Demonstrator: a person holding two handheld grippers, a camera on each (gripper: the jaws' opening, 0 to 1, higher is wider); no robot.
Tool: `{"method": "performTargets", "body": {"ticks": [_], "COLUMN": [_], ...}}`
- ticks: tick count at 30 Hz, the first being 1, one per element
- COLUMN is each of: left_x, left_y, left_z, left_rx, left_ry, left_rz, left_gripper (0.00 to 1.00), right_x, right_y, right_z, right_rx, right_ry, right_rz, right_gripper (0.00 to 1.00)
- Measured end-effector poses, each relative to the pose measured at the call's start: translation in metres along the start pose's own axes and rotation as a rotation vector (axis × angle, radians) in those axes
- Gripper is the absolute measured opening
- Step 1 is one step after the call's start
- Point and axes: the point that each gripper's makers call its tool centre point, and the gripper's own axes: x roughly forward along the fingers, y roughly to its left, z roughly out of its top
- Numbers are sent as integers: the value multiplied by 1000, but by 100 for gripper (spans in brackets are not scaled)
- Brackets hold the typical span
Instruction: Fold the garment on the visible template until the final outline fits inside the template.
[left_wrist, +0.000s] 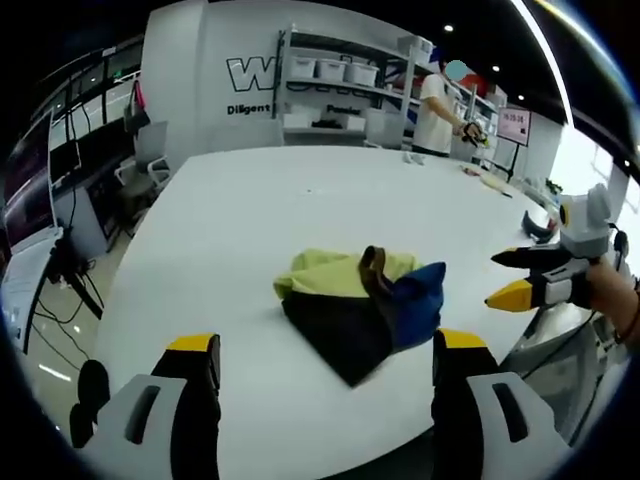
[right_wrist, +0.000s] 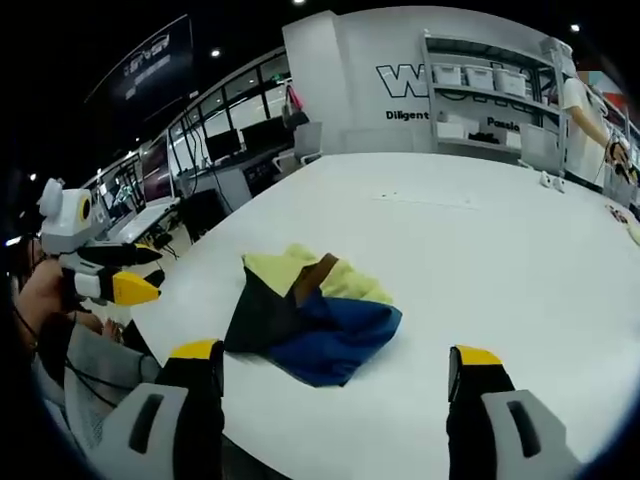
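Observation:
A crumpled garment (left_wrist: 350, 300) in yellow, black, blue and brown patches lies bunched on the white table (left_wrist: 300, 200), close to its near edge. My left gripper (left_wrist: 327, 341) is open just short of it, one jaw to each side, with nothing held. My right gripper (left_wrist: 505, 277) comes in from the right, open, apart from the blue end. In the right gripper view the garment (right_wrist: 310, 315) lies just ahead of the open right gripper (right_wrist: 335, 352), black part left and blue part front. The left gripper (right_wrist: 150, 273) stands open at the table's left edge, held by a hand.
The table (right_wrist: 500, 250) stretches far back, with small items (left_wrist: 480, 170) near its far end. A person (left_wrist: 435, 110) stands there beside shelves of white bins (left_wrist: 340, 75). Office chairs (left_wrist: 140, 165) and desks with monitors (right_wrist: 230, 145) line the left side.

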Motion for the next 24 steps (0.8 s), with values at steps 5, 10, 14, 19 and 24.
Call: {"method": "performTargets", "body": {"ticks": [5, 10, 14, 19, 24], "left_x": [0, 0, -1, -1, -2], "left_y": [-1, -3, -4, -4, -6], "left_z": [0, -2, -4, -4, -3], "left_rx": [5, 5, 5, 4, 7], "left_ry": [3, 16, 20, 22, 22], "left_rz": [-3, -13, -13, -14, -15], "left_gripper": [83, 82, 81, 81, 80], "right_x": [1, 1, 1, 1, 0], "right_y": [0, 0, 0, 1, 5], "right_z": [-3, -3, -2, 1, 6], "right_rx": [-3, 3, -3, -10, -28], "right_ry": [8, 3, -2, -23, -52], "right_rz": [1, 3, 5, 16, 35], "right_gripper": [90, 89, 87, 84, 83]}}
